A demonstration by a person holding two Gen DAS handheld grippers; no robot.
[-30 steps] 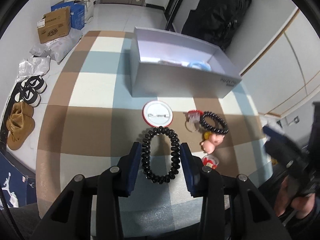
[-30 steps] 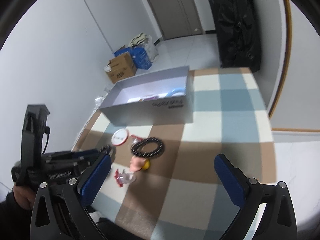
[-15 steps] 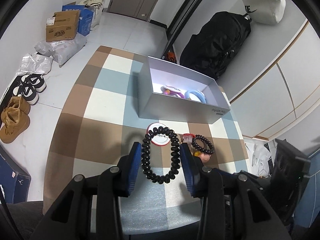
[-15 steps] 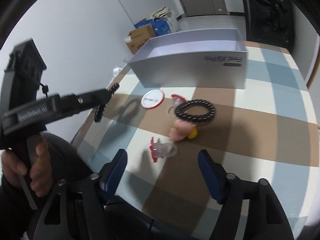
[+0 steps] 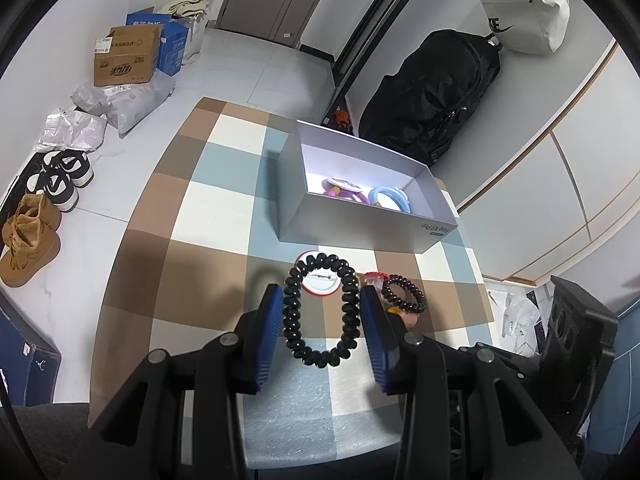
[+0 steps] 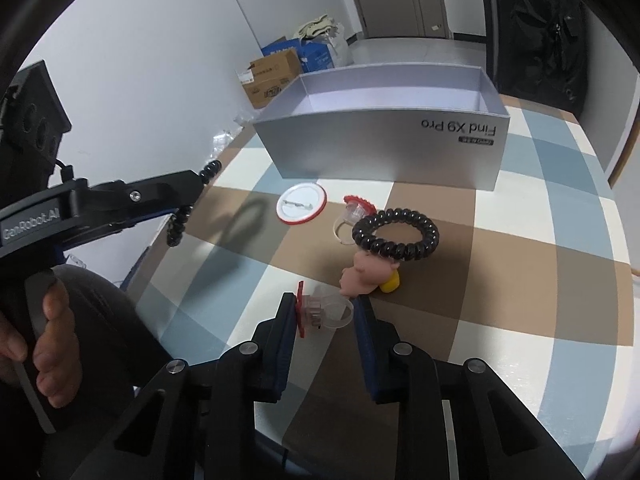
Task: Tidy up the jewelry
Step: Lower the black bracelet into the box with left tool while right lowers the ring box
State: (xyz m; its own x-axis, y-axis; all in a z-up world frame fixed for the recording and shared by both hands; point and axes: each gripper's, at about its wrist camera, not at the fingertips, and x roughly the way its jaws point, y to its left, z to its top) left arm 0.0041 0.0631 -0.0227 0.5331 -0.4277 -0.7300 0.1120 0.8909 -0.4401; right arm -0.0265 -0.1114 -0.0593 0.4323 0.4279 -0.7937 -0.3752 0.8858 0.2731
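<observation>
Left wrist view shows our left gripper (image 5: 322,322) closed lightly on a black spiral hair tie (image 5: 320,312), both blue pads pressing its sides, the loop held in the air above the counter (image 5: 208,216). Taking the silver box (image 5: 360,216) as landmark: the tie hangs on the near side of the box, over a white badge with a red rim (image 5: 320,286) that lies on the counter just before the box's front wall. Inside the box we see a purple piece, a printed badge and a light blue ring.

From the right wrist camera, our right gripper (image 6: 324,314) is closing its jaws around a clear plastic ring with a red top (image 6: 320,310); the ring sits between the pads on the counter, and we cannot tell whether both pads press it yet. Nearer the box lie a pink pig figure (image 6: 362,278), touching a yellow piece, a second black spiral tie (image 6: 396,234) resting against the pig, and another clear ring with a red top (image 6: 354,210).

A checked cloth of brown, pale blue and cream covers the counter. Beyond the box stand a black bag, a white bag above it, a door, cardboard boxes (image 5: 126,56) and shoes (image 5: 60,178) on a pale tiled floor.
</observation>
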